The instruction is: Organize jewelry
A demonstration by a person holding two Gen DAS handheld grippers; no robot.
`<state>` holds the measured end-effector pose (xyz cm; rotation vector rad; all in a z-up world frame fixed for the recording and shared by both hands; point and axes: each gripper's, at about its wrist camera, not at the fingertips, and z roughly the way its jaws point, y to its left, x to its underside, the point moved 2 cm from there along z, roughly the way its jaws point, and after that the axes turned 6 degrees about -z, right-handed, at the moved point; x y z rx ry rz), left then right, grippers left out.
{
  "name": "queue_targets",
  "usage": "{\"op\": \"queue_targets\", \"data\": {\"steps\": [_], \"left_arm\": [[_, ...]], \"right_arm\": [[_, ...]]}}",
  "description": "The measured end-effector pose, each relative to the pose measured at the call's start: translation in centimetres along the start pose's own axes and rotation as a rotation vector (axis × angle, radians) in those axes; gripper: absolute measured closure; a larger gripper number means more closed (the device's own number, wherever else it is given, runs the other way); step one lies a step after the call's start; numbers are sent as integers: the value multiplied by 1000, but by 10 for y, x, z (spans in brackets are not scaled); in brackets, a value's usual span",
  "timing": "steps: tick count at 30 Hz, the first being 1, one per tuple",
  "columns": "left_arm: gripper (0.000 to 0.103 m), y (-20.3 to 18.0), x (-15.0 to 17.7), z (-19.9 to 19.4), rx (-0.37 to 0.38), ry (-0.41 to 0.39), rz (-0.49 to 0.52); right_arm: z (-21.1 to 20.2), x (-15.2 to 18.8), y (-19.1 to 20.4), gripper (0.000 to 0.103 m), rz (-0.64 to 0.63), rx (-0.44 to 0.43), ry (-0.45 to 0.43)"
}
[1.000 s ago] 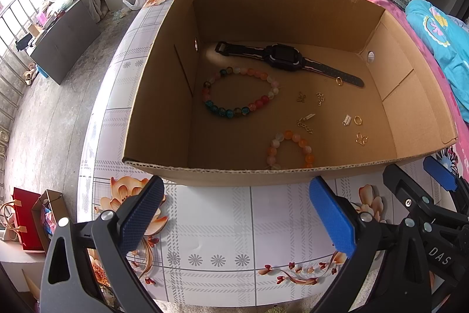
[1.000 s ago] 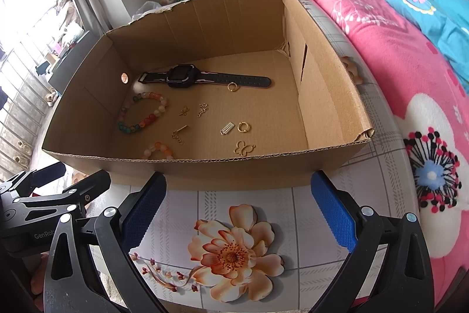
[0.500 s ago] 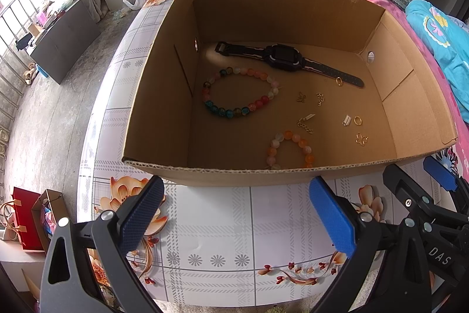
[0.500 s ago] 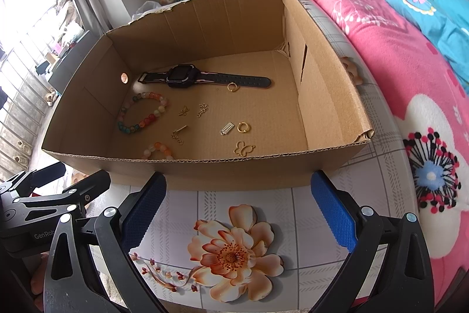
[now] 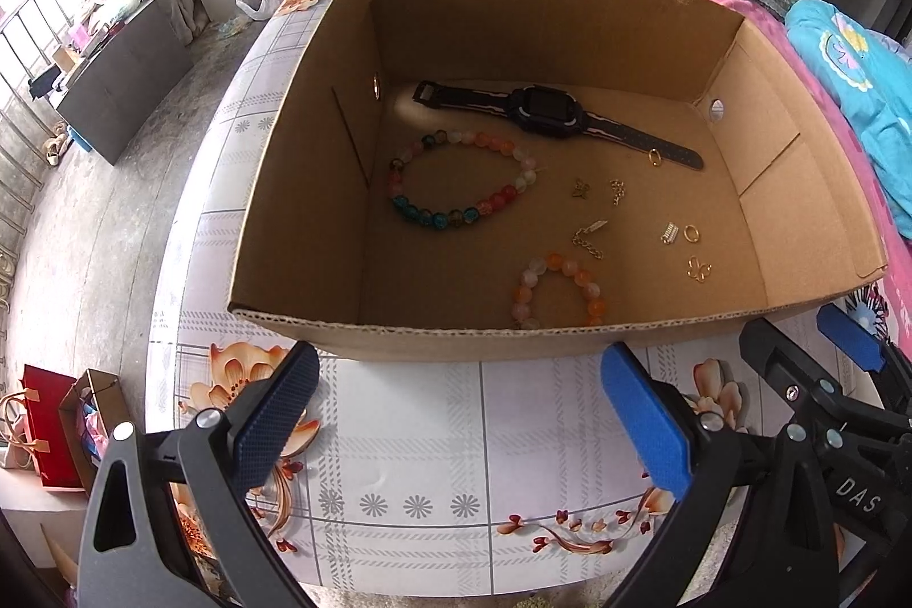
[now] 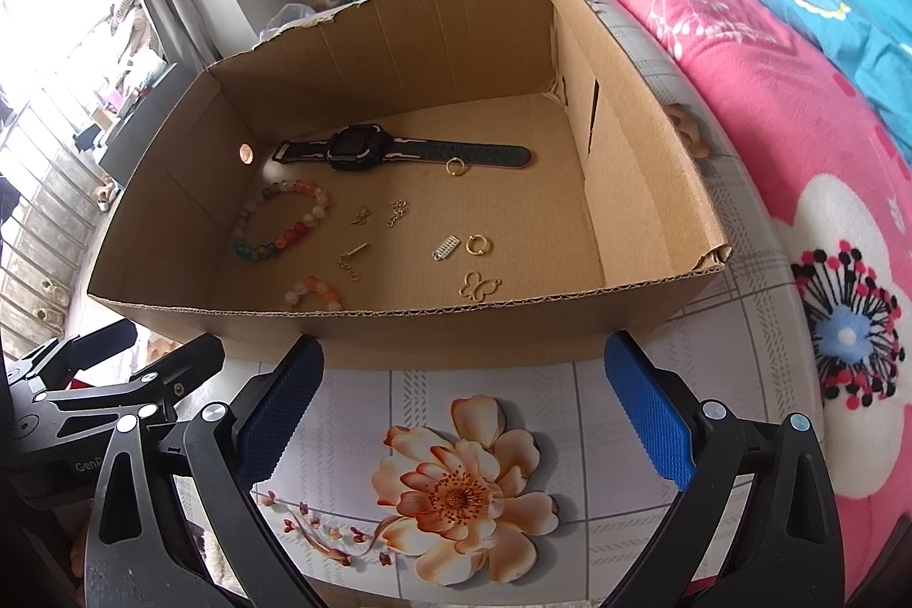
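Nearest the cameras, the left gripper (image 5: 456, 414) and the right gripper (image 6: 464, 408) both hung with jaws spread wide and nothing between them, over the floral counter (image 6: 456, 488) just short of the cardboard box (image 5: 433, 340). The two grippers sat side by side, the right one showing at the left camera's right edge.

All the jewelry lay on the floor of the box. Close behind its near wall sat the small orange bead bracelet (image 5: 561, 292), partly hidden by that wall, and toward the box's right side a gold butterfly charm (image 6: 479, 288). A little deeper lay a short chain piece (image 5: 590, 240), a silver clasp (image 6: 446, 247) and a gold ring (image 6: 477, 244) just beside it. Farther in, toward the box's left wall, the large multicoloured bead bracelet (image 5: 461, 178) lay flat, with two tiny gold charms (image 5: 598, 189) to its right. Nearest the box's far wall stretched the black watch (image 5: 550, 118), a second gold ring (image 5: 654, 158) touching its strap.
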<state>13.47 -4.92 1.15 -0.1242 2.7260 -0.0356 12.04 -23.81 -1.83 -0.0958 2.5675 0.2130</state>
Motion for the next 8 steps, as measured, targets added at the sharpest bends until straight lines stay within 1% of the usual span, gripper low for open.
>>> {"op": "queue_targets", "data": {"steps": [8], "left_arm": [[6, 0, 0, 0, -2, 3, 5]], "right_arm": [[1, 0, 1, 8, -4, 1, 1]]}}
